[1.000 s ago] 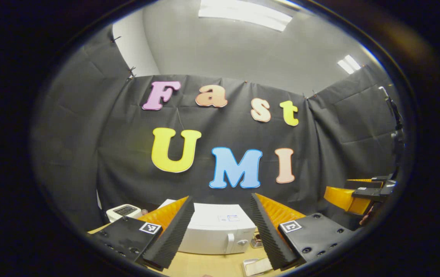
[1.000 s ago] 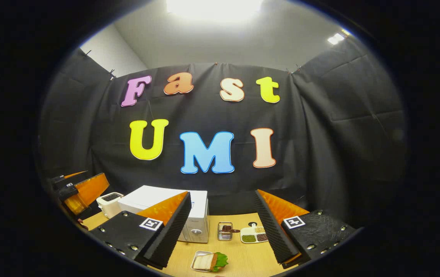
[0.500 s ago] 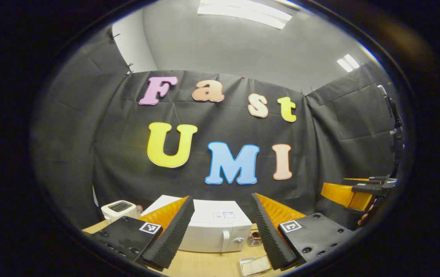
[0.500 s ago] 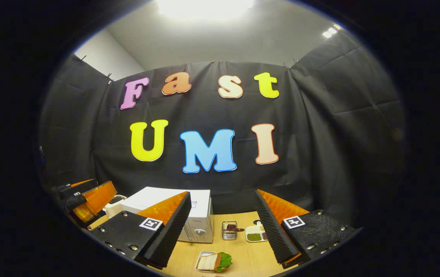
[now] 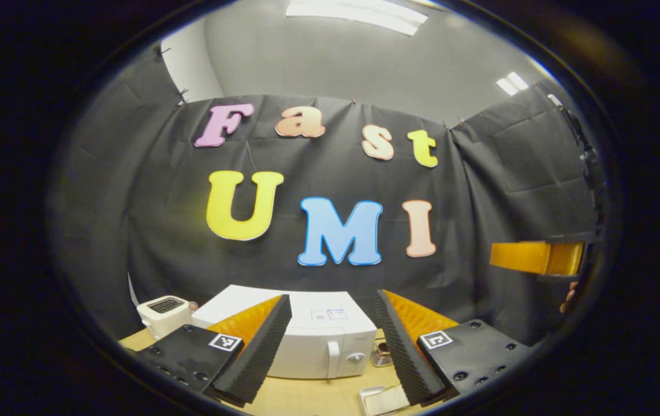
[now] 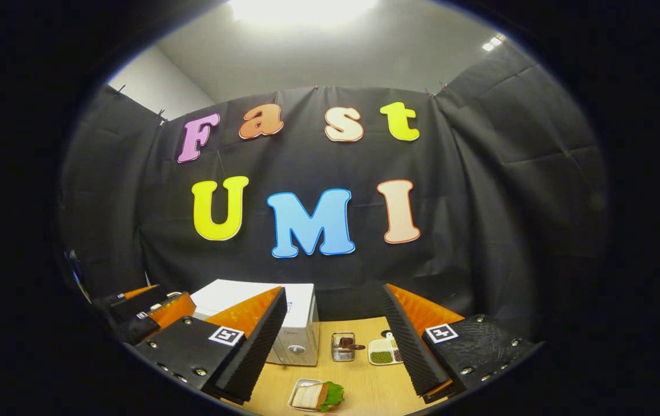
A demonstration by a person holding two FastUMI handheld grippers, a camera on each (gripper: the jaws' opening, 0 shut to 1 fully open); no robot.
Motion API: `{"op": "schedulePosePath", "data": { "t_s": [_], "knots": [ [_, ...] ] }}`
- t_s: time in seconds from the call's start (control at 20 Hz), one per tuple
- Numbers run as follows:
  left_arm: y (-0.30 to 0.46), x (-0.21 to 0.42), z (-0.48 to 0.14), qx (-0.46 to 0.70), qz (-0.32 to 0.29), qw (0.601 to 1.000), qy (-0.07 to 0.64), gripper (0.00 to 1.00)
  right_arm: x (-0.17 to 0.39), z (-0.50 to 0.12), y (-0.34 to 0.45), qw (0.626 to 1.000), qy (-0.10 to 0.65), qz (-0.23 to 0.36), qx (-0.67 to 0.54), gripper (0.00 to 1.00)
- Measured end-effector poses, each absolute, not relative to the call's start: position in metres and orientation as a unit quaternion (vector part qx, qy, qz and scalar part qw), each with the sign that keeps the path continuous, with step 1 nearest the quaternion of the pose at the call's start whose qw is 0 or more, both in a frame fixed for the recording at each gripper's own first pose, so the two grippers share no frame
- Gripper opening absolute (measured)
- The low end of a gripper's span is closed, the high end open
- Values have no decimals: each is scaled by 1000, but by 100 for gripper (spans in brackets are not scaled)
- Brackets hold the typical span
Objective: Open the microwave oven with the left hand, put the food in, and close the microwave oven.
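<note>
The white microwave (image 5: 312, 346) stands on the wooden table with its door shut and its handle (image 5: 334, 351) at the right of the door. My left gripper (image 5: 332, 297) hangs open above and in front of it, nothing between its fingers. The microwave (image 6: 298, 323) sits left of centre in the right gripper view. The food, a sandwich with lettuce on a small tray (image 6: 315, 396), lies near the front edge, below my open right gripper (image 6: 332, 290). A tray corner (image 5: 379, 398) peeks beside my left gripper's right finger.
A white toaster (image 5: 162, 311) stands left of the microwave. A small metal basket (image 6: 341, 345) and a divided dish of beans (image 6: 383, 351) sit to its right. The other gripper (image 5: 537, 257) is held at the far right, and the left one (image 6: 145, 315) at the far left.
Both views have tipped down slightly, so the microwave shows more fully. In the right gripper view the left gripper has moved right, towards the microwave. Both grippers remain open.
</note>
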State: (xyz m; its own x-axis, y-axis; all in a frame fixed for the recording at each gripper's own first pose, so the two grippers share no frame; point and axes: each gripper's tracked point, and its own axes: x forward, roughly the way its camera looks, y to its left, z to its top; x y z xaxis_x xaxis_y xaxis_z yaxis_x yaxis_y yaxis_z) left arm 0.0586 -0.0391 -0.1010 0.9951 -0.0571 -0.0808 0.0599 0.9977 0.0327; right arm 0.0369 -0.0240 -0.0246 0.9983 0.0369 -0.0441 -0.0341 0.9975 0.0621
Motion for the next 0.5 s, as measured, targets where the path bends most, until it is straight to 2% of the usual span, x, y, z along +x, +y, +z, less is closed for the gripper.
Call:
{"op": "schedulePosePath", "data": {
  "t_s": [0.5],
  "knots": [
    [-45,143,-258,18,-32,990,138,97,69,-45,-53,999,32,-11,5,98]
  ]
}}
